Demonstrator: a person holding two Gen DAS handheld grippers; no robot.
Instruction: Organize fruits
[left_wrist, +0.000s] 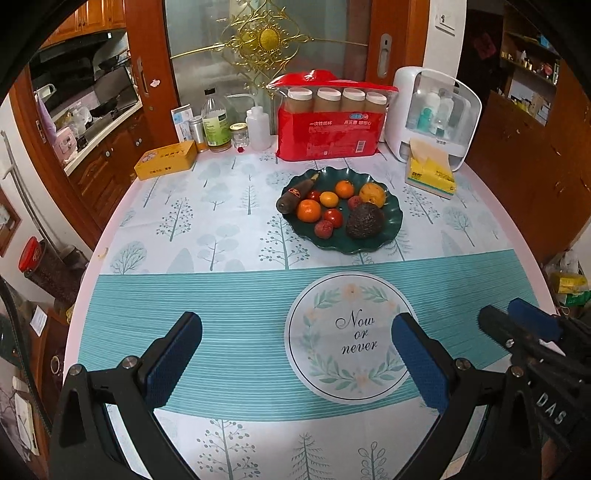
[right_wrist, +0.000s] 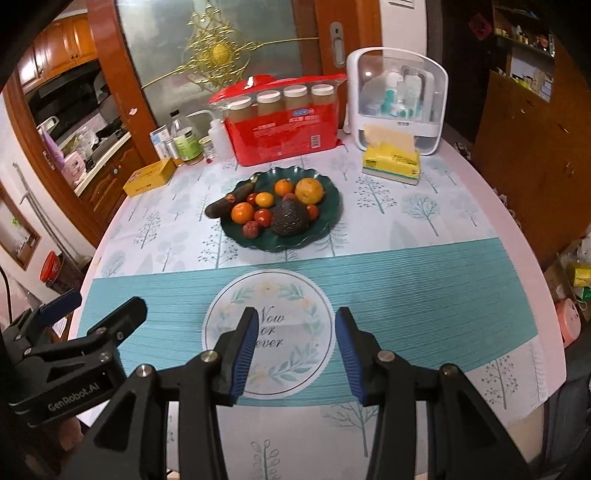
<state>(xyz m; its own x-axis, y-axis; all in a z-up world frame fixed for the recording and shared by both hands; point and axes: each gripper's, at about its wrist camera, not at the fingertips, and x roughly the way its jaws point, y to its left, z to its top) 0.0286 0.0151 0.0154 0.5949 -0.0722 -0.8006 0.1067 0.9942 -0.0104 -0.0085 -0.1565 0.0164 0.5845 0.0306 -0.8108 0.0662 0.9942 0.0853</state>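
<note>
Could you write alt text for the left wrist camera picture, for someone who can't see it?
A dark green scalloped plate piled with fruit, including an avocado and oranges, sits mid-table on a tree-print tablecloth. In front, the left gripper hovers open and empty; the right gripper pokes in at right. Behind stand a red package and tissues.

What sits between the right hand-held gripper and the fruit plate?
Only tablecloth: the round "Now or never" print lies between the right hand-held gripper and the plate, no objects, seen in the right wrist view.
</note>
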